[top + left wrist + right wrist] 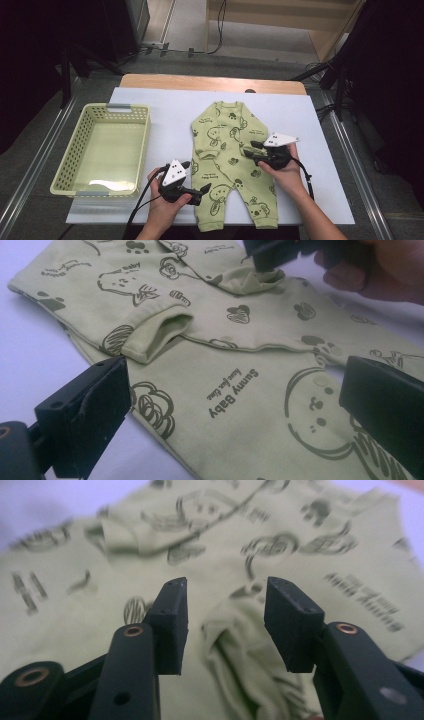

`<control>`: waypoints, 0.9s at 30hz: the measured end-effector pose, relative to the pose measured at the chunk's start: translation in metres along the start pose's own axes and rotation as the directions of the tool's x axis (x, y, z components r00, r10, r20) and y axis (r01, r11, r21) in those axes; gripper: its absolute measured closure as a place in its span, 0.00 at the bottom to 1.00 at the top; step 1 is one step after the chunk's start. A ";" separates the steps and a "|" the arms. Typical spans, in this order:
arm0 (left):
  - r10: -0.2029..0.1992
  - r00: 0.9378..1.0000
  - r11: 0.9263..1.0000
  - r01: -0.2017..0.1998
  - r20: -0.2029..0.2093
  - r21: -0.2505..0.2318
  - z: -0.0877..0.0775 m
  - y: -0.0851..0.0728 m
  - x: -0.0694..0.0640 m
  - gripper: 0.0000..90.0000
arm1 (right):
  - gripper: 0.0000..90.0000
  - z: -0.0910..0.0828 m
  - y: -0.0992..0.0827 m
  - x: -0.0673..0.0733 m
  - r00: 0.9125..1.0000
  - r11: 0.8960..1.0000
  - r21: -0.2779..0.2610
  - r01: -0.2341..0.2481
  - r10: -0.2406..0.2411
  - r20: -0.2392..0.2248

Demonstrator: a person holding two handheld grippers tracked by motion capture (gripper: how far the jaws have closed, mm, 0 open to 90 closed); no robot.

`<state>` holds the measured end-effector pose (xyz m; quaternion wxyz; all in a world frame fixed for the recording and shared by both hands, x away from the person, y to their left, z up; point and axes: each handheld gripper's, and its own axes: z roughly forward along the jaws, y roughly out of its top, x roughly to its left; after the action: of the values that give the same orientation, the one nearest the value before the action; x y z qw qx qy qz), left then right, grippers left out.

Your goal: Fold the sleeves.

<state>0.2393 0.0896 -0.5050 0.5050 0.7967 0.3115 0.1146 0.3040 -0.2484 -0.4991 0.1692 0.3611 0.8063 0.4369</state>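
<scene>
A light green baby romper point(230, 150) printed with dark cartoon dogs lies flat on the white sheet point(165, 110), neck at the far end. Both sleeves are folded in across its body. My left gripper point(196, 176) stands open at the romper's left edge by the hip, with its jaws wide apart over the cloth point(240, 390) and the left cuff point(157, 335) just ahead. My right gripper point(249, 149) hovers over the right sleeve's cuff point(235, 630). Its jaws are apart on either side of the crumpled cuff and do not press it. That gripper point(270, 252) also appears in the left gripper view.
An empty pale yellow plastic basket point(75, 145) stands on the left of the sheet. The table's wooden far edge point(210, 82) runs behind the romper. Bare white sheet lies to the right of the romper and beyond its neck.
</scene>
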 end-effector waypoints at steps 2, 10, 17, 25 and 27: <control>0.000 1.000 1.000 0.000 0.000 0.000 0.000 0.000 0.000 0.00 | 0.64 -0.008 0.003 -0.007 0.999 0.998 -0.034 -0.045 0.046 0.026; 0.002 1.000 1.000 -0.002 -0.002 0.002 0.000 0.000 0.000 0.00 | 0.96 -0.003 -0.011 -0.017 0.993 0.992 0.083 -0.090 0.083 0.080; 0.003 1.000 1.000 -0.003 -0.003 0.004 0.000 0.000 0.000 0.00 | 0.90 -0.002 -0.018 -0.003 0.998 0.991 0.123 -0.049 0.043 0.056; 0.001 1.000 1.000 -0.001 -0.001 0.001 0.000 0.000 0.000 0.00 | 0.38 -0.034 -0.018 -0.004 0.992 0.995 0.002 -0.098 0.098 0.076; 0.001 1.000 1.000 -0.001 -0.002 0.001 0.000 0.000 0.000 0.00 | 0.28 -0.043 -0.020 -0.003 0.991 0.995 -0.021 -0.098 0.100 0.088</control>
<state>0.2392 0.0895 -0.5050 0.5041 0.7972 0.3115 0.1154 0.2718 -0.2825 -0.4912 0.1861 0.4183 0.7753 0.4351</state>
